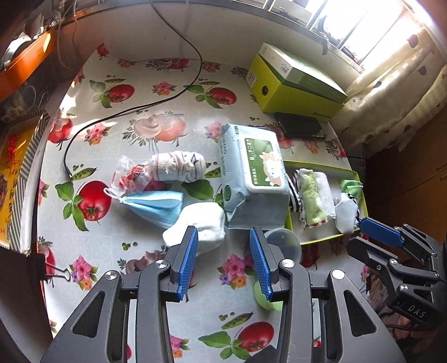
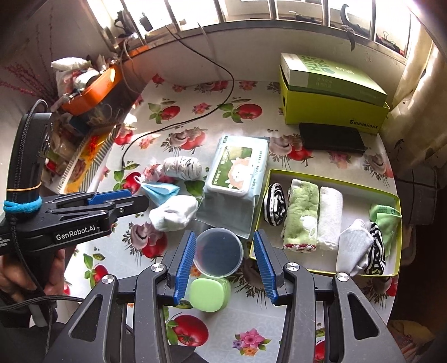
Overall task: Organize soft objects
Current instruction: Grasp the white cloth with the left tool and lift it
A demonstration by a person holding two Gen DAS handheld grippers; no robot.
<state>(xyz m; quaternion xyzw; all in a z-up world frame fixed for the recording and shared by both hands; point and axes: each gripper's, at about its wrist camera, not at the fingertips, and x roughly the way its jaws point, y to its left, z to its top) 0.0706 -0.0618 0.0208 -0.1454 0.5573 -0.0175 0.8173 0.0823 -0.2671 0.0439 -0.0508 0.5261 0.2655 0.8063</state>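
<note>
Your flowery table (image 1: 156, 111) is crowded, so your wide-open, empty left gripper (image 1: 223, 237) could bump the wipes pack (image 1: 251, 173) just right of the white sock (image 1: 201, 223).

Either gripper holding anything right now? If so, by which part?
Nothing held. Left gripper is open above the white sock; right gripper is open over the clear lid, jaws clear of both.

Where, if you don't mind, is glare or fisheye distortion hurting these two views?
Left wrist view: the window blows out to white at top right, and the table edge bows strongly. Right wrist view: the window is bright but its bars stay readable; the tray looks sharp.
</note>
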